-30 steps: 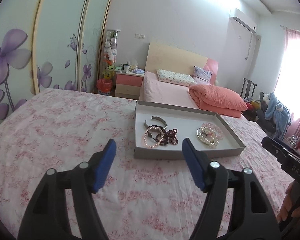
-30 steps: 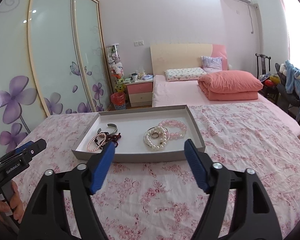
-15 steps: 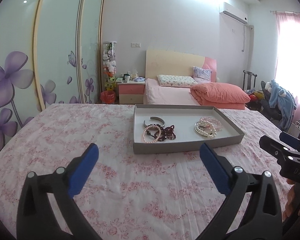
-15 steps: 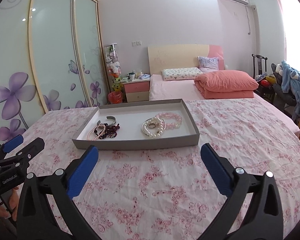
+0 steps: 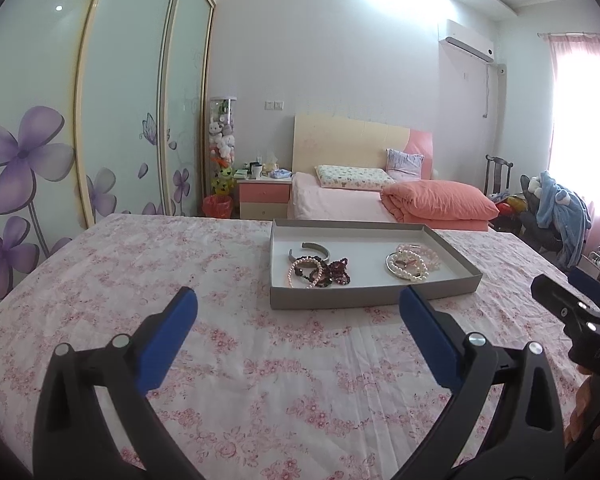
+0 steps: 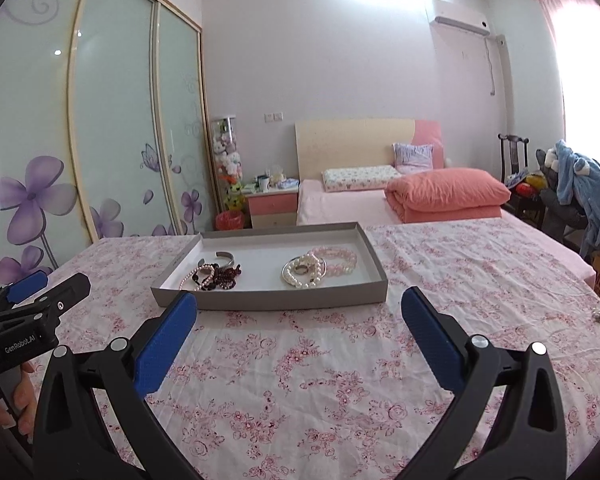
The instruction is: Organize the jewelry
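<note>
A grey shallow tray (image 5: 374, 298) (image 6: 260, 304) lies on the floral bed cover. It holds a silver cuff (image 5: 311, 250) (image 6: 225, 257), a pink pearl bracelet (image 5: 305, 276), dark red beads (image 5: 337, 271) (image 6: 222, 276), a white pearl bracelet (image 5: 410, 269) (image 6: 305, 272) and a pale pink bead bracelet (image 6: 336, 259). My left gripper (image 5: 298, 308) is open and empty, short of the tray. My right gripper (image 6: 299, 308) is open and empty, just before the tray's near wall.
The pink floral cover (image 5: 140, 272) spreads around the tray. A bed with an orange folded quilt (image 5: 436, 202) stands behind. A nightstand (image 5: 264, 196), a sliding wardrobe (image 5: 100, 120) and a chair with blue clothes (image 6: 576, 196) line the room.
Both grippers opened wide from one second ago and pulled back slightly from the tray. The jewelry has not moved.
</note>
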A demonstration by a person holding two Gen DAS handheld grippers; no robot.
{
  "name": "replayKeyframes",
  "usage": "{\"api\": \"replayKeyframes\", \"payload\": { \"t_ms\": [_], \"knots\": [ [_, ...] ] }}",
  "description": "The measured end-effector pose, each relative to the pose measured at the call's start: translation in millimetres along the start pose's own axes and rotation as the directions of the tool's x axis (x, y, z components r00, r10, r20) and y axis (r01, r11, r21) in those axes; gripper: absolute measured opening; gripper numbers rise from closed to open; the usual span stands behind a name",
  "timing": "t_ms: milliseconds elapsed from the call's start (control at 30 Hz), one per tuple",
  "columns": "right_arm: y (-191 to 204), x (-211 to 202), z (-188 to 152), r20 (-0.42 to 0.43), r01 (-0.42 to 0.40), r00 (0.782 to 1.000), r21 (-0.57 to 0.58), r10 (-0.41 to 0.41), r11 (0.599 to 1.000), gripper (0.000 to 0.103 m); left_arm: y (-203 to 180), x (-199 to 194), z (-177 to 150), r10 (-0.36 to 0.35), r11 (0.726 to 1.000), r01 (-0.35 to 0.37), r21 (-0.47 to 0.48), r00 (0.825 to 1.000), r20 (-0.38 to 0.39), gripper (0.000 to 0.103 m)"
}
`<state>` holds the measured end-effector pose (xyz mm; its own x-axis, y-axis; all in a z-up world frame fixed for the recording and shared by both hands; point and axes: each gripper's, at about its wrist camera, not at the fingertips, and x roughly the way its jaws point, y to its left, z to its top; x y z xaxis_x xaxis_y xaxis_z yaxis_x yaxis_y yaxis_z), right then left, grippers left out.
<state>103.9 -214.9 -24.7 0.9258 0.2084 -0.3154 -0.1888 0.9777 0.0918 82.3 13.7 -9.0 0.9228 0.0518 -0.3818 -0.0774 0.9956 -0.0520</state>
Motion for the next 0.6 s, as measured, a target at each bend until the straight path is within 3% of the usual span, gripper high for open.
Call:
{"api": "replayKeyframes", "payload": {
  "t_ms": [600],
  "knots": [
    [-4.6,-6.4,-4.7,0.021,0.0,1.0,0.011,-0.001,1.0,0.101,-2.5,-3.2,-1.7,-0.012,1.0,0.012,0.003,1.0,0.016,0.099]
  ]
}}
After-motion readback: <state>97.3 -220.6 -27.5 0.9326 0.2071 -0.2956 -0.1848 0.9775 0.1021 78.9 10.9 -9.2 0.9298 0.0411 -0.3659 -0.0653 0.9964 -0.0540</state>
